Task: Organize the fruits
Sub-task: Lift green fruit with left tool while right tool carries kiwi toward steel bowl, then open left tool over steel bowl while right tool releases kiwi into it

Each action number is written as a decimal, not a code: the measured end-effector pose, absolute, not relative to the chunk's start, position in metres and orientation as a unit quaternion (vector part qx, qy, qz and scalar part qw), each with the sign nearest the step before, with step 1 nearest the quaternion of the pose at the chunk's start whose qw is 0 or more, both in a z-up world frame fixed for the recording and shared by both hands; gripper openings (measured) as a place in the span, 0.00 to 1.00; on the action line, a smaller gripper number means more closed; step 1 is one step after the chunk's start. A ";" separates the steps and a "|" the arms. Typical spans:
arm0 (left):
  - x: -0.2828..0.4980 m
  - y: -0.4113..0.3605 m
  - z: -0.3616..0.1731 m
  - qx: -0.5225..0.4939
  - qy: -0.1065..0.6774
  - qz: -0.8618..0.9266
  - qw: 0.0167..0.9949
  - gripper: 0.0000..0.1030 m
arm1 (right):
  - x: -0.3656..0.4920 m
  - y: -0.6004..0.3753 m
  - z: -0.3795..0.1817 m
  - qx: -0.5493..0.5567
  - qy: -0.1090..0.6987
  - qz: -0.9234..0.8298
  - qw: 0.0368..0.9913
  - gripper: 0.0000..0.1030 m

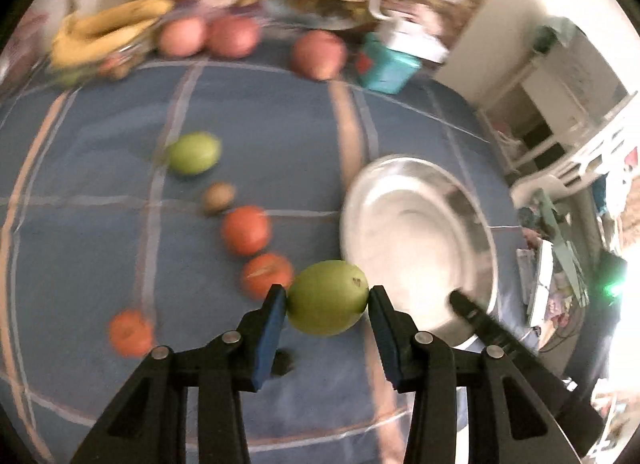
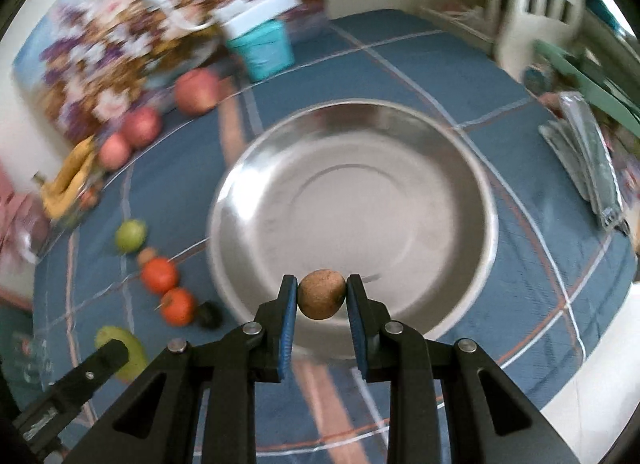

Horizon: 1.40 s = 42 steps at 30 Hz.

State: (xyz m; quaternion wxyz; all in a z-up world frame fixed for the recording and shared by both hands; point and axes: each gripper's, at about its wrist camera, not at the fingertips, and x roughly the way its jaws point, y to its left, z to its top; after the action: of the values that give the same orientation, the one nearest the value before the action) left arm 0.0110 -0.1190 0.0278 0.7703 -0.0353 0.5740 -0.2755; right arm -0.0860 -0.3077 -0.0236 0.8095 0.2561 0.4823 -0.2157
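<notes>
My left gripper (image 1: 327, 298) is shut on a green guava (image 1: 326, 296) and holds it above the blue cloth, just left of the steel bowl (image 1: 416, 240). My right gripper (image 2: 322, 294) is shut on a small brown fruit (image 2: 321, 294) and holds it over the near rim of the same bowl (image 2: 460, 184), which has nothing in it. On the cloth lie another green guava (image 1: 194, 153), a brown fruit (image 1: 218, 197) and three orange fruits (image 1: 245, 230). The left gripper's tip (image 2: 104, 356) shows at lower left in the right wrist view.
Red apples (image 1: 232, 36) and bananas (image 1: 108, 26) lie at the far edge by a flowered cloth. A teal box with a white lid (image 1: 390, 64) stands behind the bowl. A small dark fruit (image 2: 210, 314) lies near the orange ones. White furniture stands at right.
</notes>
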 end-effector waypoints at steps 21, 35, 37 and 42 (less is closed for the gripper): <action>0.039 -0.168 0.016 -0.041 0.552 -0.302 0.777 0.45 | -0.072 -0.349 -0.052 0.251 0.514 -0.254 0.780 0.31; 0.054 -0.091 0.001 -0.019 0.549 -0.142 0.823 1.00 | -0.079 -0.329 -0.043 0.192 0.494 -0.251 0.810 0.88; 0.052 -0.084 -0.001 -0.008 0.545 -0.125 0.829 1.00 | -0.078 -0.321 -0.040 0.179 0.487 -0.243 0.820 0.94; 0.047 -0.067 0.006 -0.003 0.519 -0.112 0.847 1.00 | -0.076 -0.297 -0.031 0.153 0.466 -0.212 0.845 0.94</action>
State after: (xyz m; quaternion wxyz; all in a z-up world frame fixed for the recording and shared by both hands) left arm 0.0468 -0.0670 0.0060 0.8475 -0.0028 0.5188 -0.1125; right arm -0.0758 -0.2971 -0.0306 0.8452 0.1534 0.4661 -0.2116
